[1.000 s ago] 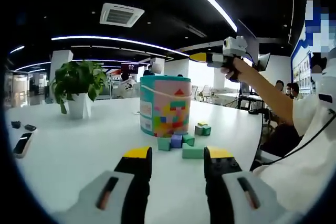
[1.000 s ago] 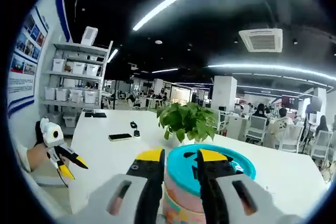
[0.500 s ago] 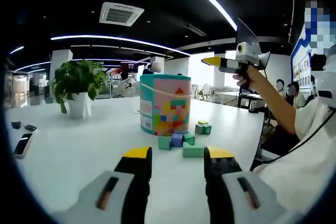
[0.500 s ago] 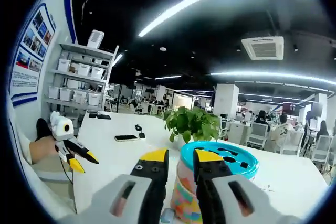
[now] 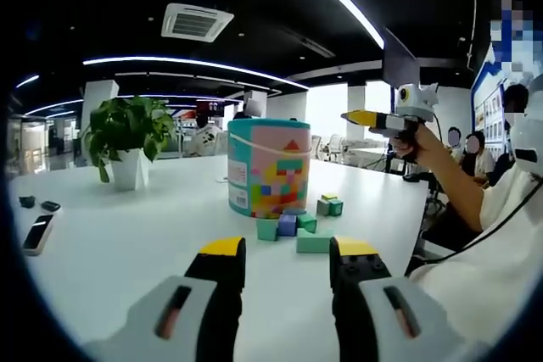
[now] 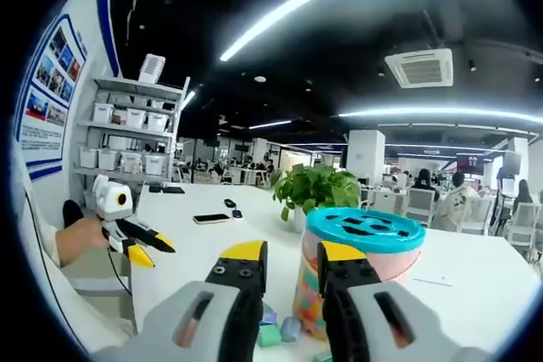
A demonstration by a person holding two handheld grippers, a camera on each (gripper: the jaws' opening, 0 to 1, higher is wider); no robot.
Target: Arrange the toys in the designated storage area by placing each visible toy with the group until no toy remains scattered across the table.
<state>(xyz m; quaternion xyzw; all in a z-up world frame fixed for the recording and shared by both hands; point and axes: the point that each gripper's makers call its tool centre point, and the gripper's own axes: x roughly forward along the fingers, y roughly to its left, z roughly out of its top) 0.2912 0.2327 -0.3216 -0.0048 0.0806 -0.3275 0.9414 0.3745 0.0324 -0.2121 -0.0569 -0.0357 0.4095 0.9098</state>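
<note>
**Both grippers empty, blocks waiting by the tub**

We are holding the left gripper (image 5: 287, 253) low over the table (image 5: 127, 235), jaws apart, empty. The right gripper (image 6: 290, 258) is hanging higher, jaws nearly together, apparently gripping nothing. Loose blocks (image 5: 295, 226) are lying against the tub (image 5: 267, 167). Descending carelessly, we risk scattering blocks or tipping the tub.

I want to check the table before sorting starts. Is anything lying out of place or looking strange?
Yes. Several small toy blocks lie loose on the white table at the foot of the colourful bucket, whose teal lid is on. Nothing looks spilled or broken. Both the left gripper and right gripper are open and empty.
</note>
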